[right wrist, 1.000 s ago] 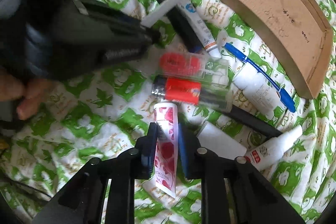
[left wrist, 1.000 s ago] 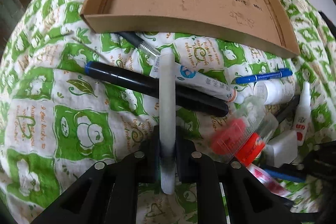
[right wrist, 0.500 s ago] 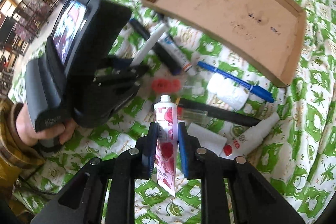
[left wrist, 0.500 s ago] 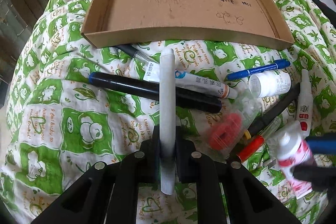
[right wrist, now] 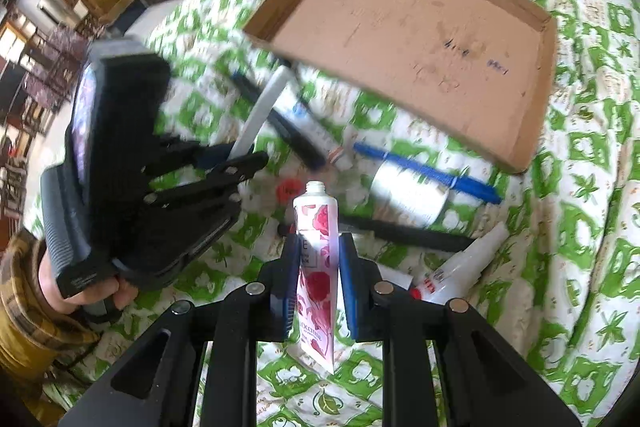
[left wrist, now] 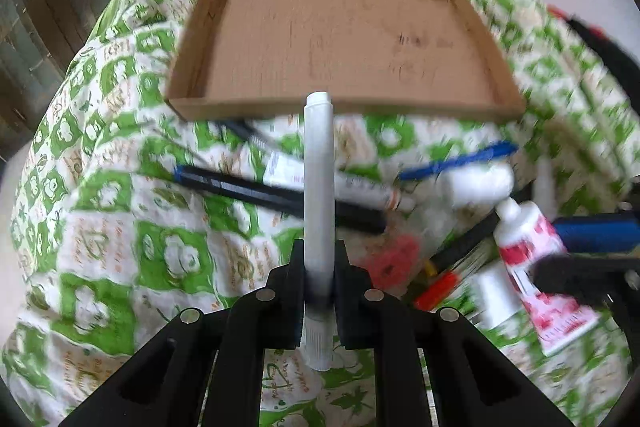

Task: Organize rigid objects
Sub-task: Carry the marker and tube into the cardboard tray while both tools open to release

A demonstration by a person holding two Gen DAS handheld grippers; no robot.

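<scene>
Both grippers have lifted off the pile, left gripper (left wrist: 319,279) pinching white marker (left wrist: 319,187) and right gripper (right wrist: 319,279) clamped on rose-print tube (right wrist: 316,259), long axes pointing ahead at empty cardboard tray (left wrist: 344,109) beyond the quilt's clutter, left one nearer.

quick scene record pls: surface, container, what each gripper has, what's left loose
surface: green-and-white patterned cloth
container: shallow brown cardboard tray, nothing in it
left gripper: shut on white cylindrical marker
right gripper: shut on white tube with pink rose print
loose: blue pen, long black marker, white squeeze bottle
</scene>
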